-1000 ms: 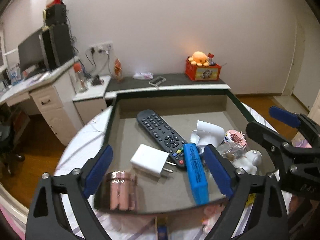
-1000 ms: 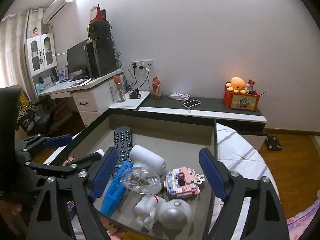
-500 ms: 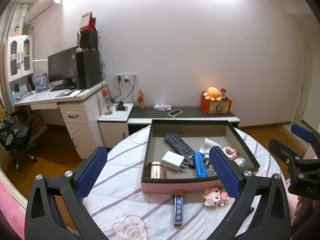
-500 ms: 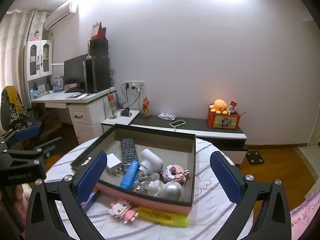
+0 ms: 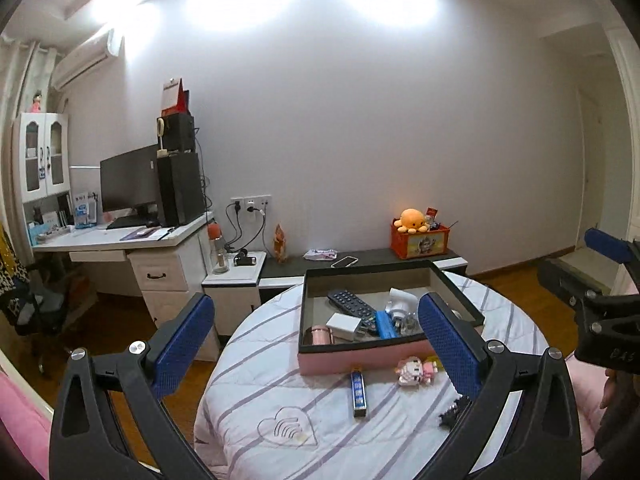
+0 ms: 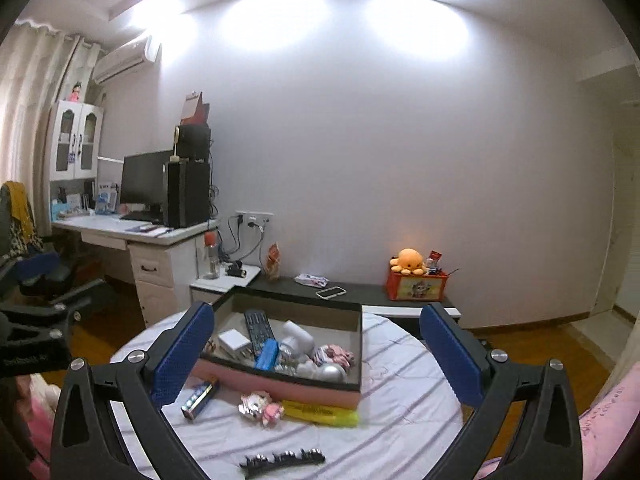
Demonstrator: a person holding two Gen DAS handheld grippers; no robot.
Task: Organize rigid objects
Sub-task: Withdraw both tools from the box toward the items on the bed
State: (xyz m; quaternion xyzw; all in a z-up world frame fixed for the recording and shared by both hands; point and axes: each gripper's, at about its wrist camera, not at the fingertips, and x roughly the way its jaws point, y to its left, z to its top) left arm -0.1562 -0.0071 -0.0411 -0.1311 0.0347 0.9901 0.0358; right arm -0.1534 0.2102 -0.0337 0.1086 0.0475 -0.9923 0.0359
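Note:
A pink box with a dark rim (image 5: 360, 354) (image 6: 280, 380) sits on a round table with a striped white cloth (image 5: 280, 400). It holds a black remote (image 5: 350, 304), a white charger (image 5: 343, 325), a blue case (image 5: 385, 325) and a copper tin (image 5: 319, 335). In front of it lie a blue stick (image 5: 359, 392) (image 6: 198, 396), a pink block figure (image 5: 414, 370) (image 6: 260, 403), a yellow marker (image 6: 320, 410) and a black comb (image 6: 282, 458). My left gripper (image 5: 316, 344) and right gripper (image 6: 316, 352) are open, empty, well back from the table.
A white desk (image 5: 120, 240) with a monitor and a tower stands at the left. A low dark shelf (image 5: 360, 260) behind the table carries a phone and a red box with an orange plush (image 5: 416, 220). Wooden floor surrounds the table.
Both grippers have pulled up and far back from the box. The whole table and the items in front of the box have come into view. Both stay open.

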